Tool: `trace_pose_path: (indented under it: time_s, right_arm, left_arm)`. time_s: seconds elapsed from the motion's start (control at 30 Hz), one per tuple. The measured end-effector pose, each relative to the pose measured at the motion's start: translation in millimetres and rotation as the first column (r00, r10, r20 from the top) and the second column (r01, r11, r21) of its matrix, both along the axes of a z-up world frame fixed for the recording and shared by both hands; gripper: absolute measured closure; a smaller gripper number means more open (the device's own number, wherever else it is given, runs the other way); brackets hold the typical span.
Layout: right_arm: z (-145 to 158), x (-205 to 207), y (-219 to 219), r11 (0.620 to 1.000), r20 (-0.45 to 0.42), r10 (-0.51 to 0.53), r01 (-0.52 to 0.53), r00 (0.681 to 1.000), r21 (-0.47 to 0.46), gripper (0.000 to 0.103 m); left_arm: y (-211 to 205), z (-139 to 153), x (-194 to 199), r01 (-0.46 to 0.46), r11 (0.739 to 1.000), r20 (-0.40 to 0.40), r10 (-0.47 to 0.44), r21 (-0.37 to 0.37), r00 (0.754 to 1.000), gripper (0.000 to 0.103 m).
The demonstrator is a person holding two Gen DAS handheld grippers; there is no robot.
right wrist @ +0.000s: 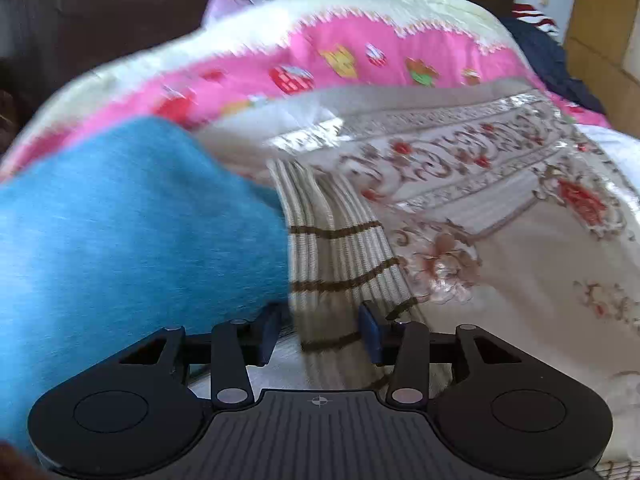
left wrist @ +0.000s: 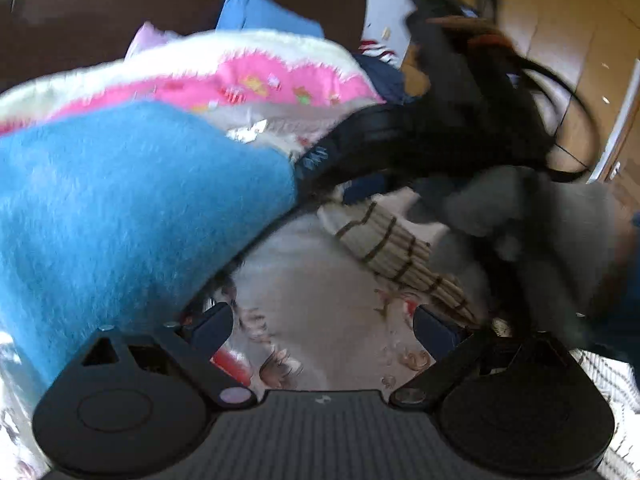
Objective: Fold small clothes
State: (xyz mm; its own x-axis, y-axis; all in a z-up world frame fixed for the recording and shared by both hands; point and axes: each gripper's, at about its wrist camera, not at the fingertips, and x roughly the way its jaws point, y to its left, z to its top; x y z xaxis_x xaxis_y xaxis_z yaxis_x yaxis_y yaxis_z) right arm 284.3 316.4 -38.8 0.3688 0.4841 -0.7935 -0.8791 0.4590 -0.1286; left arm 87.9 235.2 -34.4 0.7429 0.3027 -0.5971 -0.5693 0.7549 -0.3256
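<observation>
A beige ribbed garment with brown stripes [right wrist: 340, 248] lies on the floral bedspread [right wrist: 500, 208]. My right gripper [right wrist: 320, 332] has its jaws around the garment's near end; they stand partly apart, with cloth between them. A blue fuzzy cloth [right wrist: 132, 232] lies at the left, touching the striped garment. In the left wrist view, my left gripper [left wrist: 322, 326] is open and empty above the bedspread [left wrist: 320, 272]. The striped garment [left wrist: 392, 248] hangs ahead of it, under the blurred right gripper [left wrist: 460, 140]. The blue cloth [left wrist: 120, 208] fills the left.
A pink and cream blanket [right wrist: 360, 44] lies behind the clothes. Dark navy clothing [right wrist: 552, 60] sits at the far right of the bed. A wooden floor [left wrist: 540, 40] and a brown headboard [left wrist: 120, 8] lie beyond.
</observation>
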Motion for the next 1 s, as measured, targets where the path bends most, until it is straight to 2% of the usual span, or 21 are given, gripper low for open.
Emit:
trace_pose_path:
  time_s: [0.07, 0.13, 0.27, 0.33, 0.43, 0.53, 0.63, 0.67, 0.7, 0.73, 0.83, 0.9, 0.93, 1.0]
  right_arm:
    - [2, 0, -6, 1.0, 0.014, -0.025, 0.025, 1.0, 0.007, 0.091]
    - [13, 3, -19, 0.998, 0.002, -0.049, 0.049, 0.999, 0.041, 0.097]
    - [55, 11, -66, 0.972, -0.026, -0.15, 0.152, 0.988, 0.178, 0.098]
    - [80, 15, -105, 0.934, -0.076, -0.216, 0.229, 0.973, 0.275, 0.098]
    - [111, 12, -185, 0.825, -0.164, -0.321, 0.36, 0.933, 0.436, 0.098]
    - [122, -7, -279, 0.683, -0.249, -0.428, 0.491, 0.869, 0.541, 0.098]
    - [107, -34, -362, 0.564, -0.275, -0.555, 0.598, 0.785, 0.57, 0.098]
    - [97, -39, -386, 0.516, -0.303, -0.593, 0.641, 0.746, 0.568, 0.098]
    - [80, -41, -412, 0.459, -0.35, -0.629, 0.695, 0.694, 0.553, 0.098]
    - [64, -41, -429, 0.417, -0.384, -0.661, 0.741, 0.645, 0.526, 0.098]
    - [12, -33, -470, 0.323, -0.46, -0.737, 0.856, 0.495, 0.404, 0.092]
    - [-6, -32, -486, 0.268, -0.538, -0.713, 0.884, 0.449, 0.383, 0.088]
    - [-10, -33, -493, 0.242, -0.566, -0.7, 0.89, 0.436, 0.387, 0.087]
    - [-11, -34, -499, 0.222, -0.577, -0.688, 0.884, 0.441, 0.412, 0.083]
  left_arm:
    - [3, -3, 1, -0.002, 1.0, -0.002, 0.002, -0.015, 1.0, 0.0]
    - [3, -3, 0, 0.001, 1.0, -0.002, -0.001, -0.012, 1.0, 0.0]
    - [-2, -3, 1, 0.023, 1.0, -0.007, -0.023, 0.008, 1.0, 0.0]
    - [-6, -2, 2, 0.034, 0.999, -0.011, -0.034, 0.022, 0.999, 0.0]
    - [-11, -1, 4, 0.06, 0.997, -0.012, -0.06, 0.044, 0.998, 0.0]
    - [-18, 3, 4, 0.096, 0.993, 0.0, -0.096, 0.072, 0.995, 0.0]
    - [-26, 7, 4, 0.152, 0.983, 0.019, -0.155, 0.103, 0.988, 0.0]
    - [-32, 9, 5, 0.177, 0.977, 0.022, -0.181, 0.12, 0.983, 0.0]
    - [-38, 12, 7, 0.198, 0.97, 0.022, -0.203, 0.137, 0.979, 0.0]
    - [-45, 15, 8, 0.222, 0.962, 0.021, -0.228, 0.16, 0.973, 0.0]
    - [-76, 22, 16, 0.308, 0.916, -0.016, -0.315, 0.255, 0.949, 0.0]
    - [-96, 24, 25, 0.371, 0.881, -0.058, -0.371, 0.295, 0.927, 0.0]
    - [-103, 25, 29, 0.395, 0.868, -0.074, -0.392, 0.299, 0.917, 0.0]
    - [-119, 24, 37, 0.454, 0.834, -0.119, -0.439, 0.314, 0.89, 0.0]
